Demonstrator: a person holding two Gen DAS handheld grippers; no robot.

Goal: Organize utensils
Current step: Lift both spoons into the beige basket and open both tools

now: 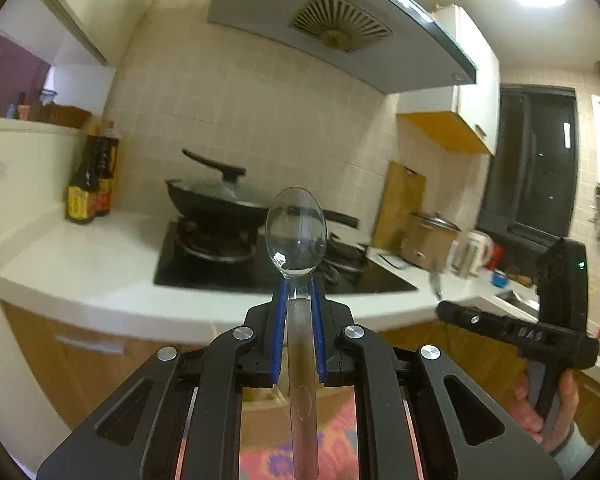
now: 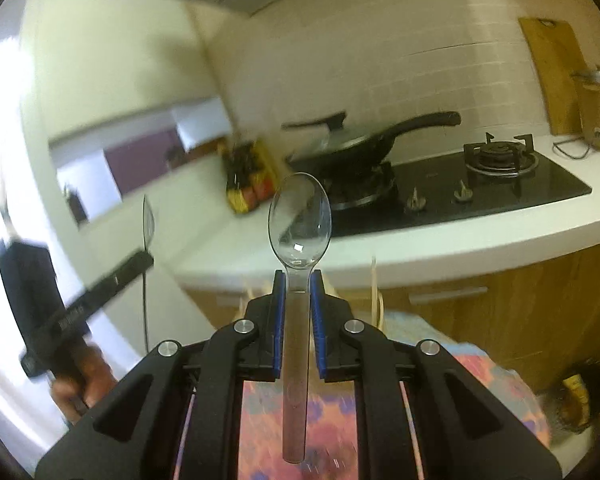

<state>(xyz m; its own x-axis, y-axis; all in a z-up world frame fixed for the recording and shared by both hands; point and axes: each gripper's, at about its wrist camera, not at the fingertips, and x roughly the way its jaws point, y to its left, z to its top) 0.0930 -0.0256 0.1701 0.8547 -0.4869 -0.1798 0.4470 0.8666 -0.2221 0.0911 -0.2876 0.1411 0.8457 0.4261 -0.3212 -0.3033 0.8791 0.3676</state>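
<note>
A clear plastic spoon (image 1: 296,236) is sitting clamped by its handle in the left gripper (image 1: 299,292), bowl forward, in the air before the stove (image 1: 220,268). The right gripper (image 2: 298,284) is pinching a second clear spoon (image 2: 300,224) likewise.

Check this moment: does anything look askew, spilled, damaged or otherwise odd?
Nothing stands out. Each gripper's jaws are closed on the handle of a clear plastic spoon, left and right, both intact with bowls pointing forward. The lidded wok sits on the stove, and no spill shows on the white counter. The background is motion-blurred.
</note>
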